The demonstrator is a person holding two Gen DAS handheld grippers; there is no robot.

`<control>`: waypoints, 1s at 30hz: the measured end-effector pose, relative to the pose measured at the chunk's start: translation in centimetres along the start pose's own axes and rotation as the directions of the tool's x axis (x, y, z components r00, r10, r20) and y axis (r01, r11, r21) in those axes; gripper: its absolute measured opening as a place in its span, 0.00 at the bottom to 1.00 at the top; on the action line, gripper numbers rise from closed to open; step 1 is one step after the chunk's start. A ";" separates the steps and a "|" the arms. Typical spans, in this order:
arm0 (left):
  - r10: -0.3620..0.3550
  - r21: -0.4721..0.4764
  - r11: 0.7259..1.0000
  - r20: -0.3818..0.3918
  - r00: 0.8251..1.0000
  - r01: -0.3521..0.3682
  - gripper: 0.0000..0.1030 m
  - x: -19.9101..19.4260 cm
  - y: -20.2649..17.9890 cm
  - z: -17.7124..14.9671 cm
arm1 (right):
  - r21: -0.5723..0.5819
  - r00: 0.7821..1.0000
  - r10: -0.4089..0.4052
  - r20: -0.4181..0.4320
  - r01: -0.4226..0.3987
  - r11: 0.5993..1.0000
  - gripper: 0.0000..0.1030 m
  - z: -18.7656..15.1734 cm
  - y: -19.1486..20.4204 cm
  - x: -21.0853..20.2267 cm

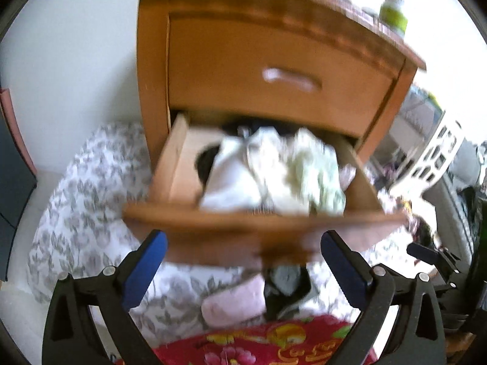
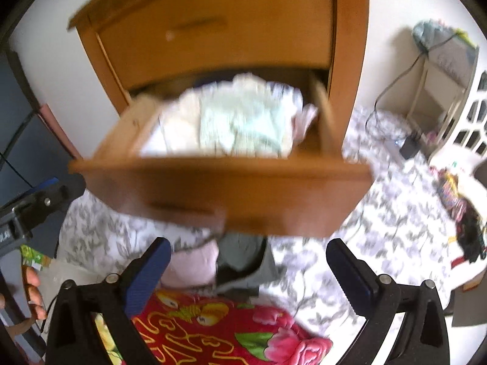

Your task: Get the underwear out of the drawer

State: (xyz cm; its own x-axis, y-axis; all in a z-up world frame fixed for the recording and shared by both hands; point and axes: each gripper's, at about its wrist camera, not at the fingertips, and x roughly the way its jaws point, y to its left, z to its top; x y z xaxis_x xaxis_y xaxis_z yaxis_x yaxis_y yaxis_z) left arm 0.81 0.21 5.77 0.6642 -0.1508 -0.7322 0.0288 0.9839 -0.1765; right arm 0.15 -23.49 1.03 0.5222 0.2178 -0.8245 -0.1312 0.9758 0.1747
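Observation:
A wooden nightstand's lower drawer (image 1: 261,222) (image 2: 219,182) stands pulled out. It is stuffed with crumpled white, cream and pale green underwear (image 1: 274,170) (image 2: 240,118), with a dark piece at the back left. My left gripper (image 1: 243,254) is open, its blue pads just below the drawer front and nothing between them. Below the drawer front, my right gripper (image 2: 248,258) is also open and empty. The left gripper's body (image 2: 36,203) shows at the left edge of the right wrist view. Both views are motion-blurred.
The upper drawer (image 1: 274,73) is closed. Below the drawer lie a grey floral bedsheet (image 2: 380,228), a red flowered blanket (image 2: 219,331), a pink cloth (image 1: 234,304) and a dark garment (image 1: 286,286). A green bottle (image 1: 394,12) stands on the nightstand. A white basket (image 1: 432,155) is at right.

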 end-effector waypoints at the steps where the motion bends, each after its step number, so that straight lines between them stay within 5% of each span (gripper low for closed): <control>1: 0.000 0.003 1.000 0.025 1.000 0.000 0.98 -0.4 0.1 0.8 | -0.001 1.000 0.006 0.020 -0.006 1.000 1.00 0.6 0.0 -0.7; 6: -0.025 0.029 0.999 0.079 0.997 0.023 0.99 -1.5 0.2 4.2 | -0.043 0.995 0.016 0.096 -0.012 0.999 1.00 3.9 0.5 -3.4; 16: 0.003 -0.010 1.000 -0.017 1.000 -0.003 0.99 0.9 1.4 9.9 | -0.106 0.989 0.074 0.126 -0.061 0.993 1.00 10.4 2.1 -3.8; 22: 0.000 -0.034 0.999 -0.124 0.992 -0.004 0.98 5.5 1.9 11.1 | -0.083 0.998 0.043 0.045 -0.039 0.996 1.00 13.4 1.6 0.4; 30: -0.057 -0.089 0.996 -0.319 0.946 0.030 0.94 13.3 1.7 10.5 | -0.043 0.988 0.002 -0.157 -0.009 0.999 1.00 14.2 0.8 8.6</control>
State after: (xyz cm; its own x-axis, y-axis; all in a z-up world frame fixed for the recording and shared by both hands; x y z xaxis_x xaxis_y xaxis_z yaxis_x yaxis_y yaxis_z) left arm 17.58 0.88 2.62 0.3882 -0.2290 -0.8927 -0.0177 0.9666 -0.2557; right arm 16.48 -20.58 1.72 0.3834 0.2143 -0.8984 -0.1721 0.9722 0.1585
